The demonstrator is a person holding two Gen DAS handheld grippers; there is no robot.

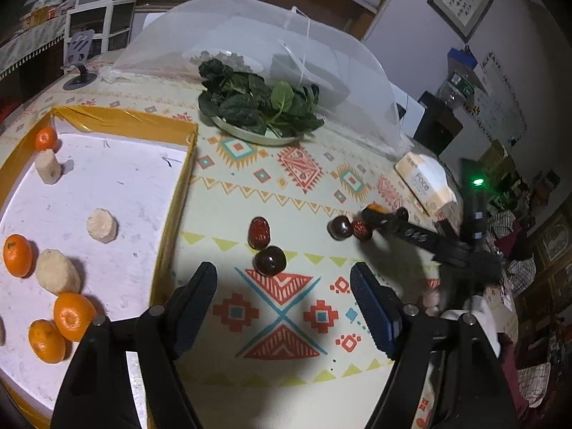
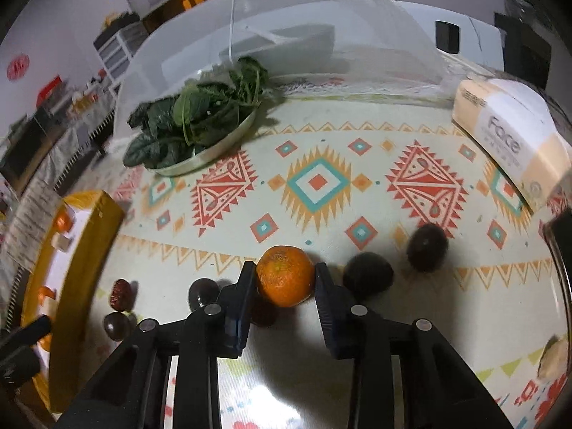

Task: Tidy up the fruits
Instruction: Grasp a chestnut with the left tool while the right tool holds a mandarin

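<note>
In the right wrist view my right gripper (image 2: 285, 272) is shut on an orange (image 2: 284, 279) that rests on the patterned tablecloth, a pad against each side. Two dark round fruits (image 2: 368, 272) lie just to its right. To its left lie another dark fruit (image 2: 203, 292) and a red date (image 2: 120, 293). My left gripper (image 1: 284, 286) is open and holds nothing. Just past its tips lie a dark round fruit (image 1: 270, 260) and a red date (image 1: 259, 232). The yellow-rimmed white tray (image 1: 171, 214) at the left holds several oranges (image 1: 73, 316) and pale peeled pieces (image 1: 102, 224).
A metal plate of leafy greens (image 1: 257, 107) stands at the back, before a white mesh food cover (image 1: 268, 35). A tissue pack (image 1: 425, 182) lies at the right. In the right wrist view a curved metal rim (image 2: 562, 286) shows at the far right.
</note>
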